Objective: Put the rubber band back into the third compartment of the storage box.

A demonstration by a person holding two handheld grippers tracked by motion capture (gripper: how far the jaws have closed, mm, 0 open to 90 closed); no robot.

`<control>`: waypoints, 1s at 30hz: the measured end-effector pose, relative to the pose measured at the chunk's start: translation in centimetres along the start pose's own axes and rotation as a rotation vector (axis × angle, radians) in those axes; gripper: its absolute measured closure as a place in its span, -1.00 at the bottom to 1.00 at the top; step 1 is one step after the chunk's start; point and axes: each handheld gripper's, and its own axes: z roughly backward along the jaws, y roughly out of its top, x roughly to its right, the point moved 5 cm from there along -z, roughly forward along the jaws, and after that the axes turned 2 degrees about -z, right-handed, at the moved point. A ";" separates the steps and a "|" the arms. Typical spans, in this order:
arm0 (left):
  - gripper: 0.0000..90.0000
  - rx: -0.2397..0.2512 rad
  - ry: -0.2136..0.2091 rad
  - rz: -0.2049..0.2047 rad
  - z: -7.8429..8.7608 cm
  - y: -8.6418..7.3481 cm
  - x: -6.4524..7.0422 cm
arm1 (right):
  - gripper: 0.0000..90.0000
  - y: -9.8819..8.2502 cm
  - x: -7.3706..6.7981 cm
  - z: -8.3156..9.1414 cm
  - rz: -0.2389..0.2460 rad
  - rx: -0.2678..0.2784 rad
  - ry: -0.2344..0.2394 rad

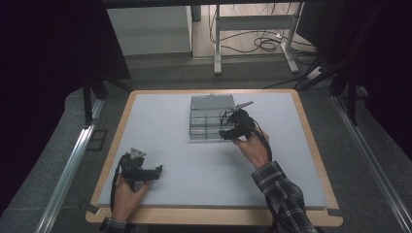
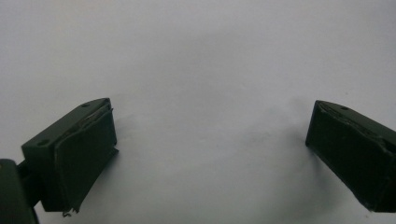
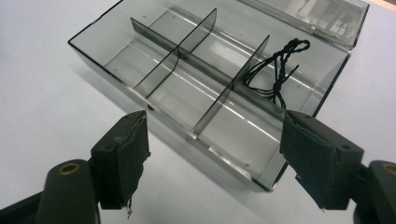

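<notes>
Both right tongs (image 3: 212,158) jaws gape just before the divided box (image 3: 205,88).

Plaid sleeve (image 1: 282,194), black grippers with padded jaws

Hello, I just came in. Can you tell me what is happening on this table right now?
A person holds a gripper in each hand over a grey mat. The right gripper, jaws open and empty, sits at a clear divided box with its lid open. A thin black cord lies in one of the box's compartments. The left gripper, also open and empty, rests near the mat's front left corner.
</notes>
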 end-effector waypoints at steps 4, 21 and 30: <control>-0.96 -0.001 0.000 -0.001 0.0 0.0 0.0 | -0.49 -0.6 -0.1 0.2 0.004 0.001 -0.004; -0.96 -0.002 0.001 -0.001 0.0 0.0 0.0 | -0.54 -3.6 -0.4 1.5 0.005 0.017 -0.004; -0.96 -0.002 0.001 -0.001 0.0 0.0 0.0 | -0.58 -4.7 -0.6 2.2 0.021 0.015 -0.012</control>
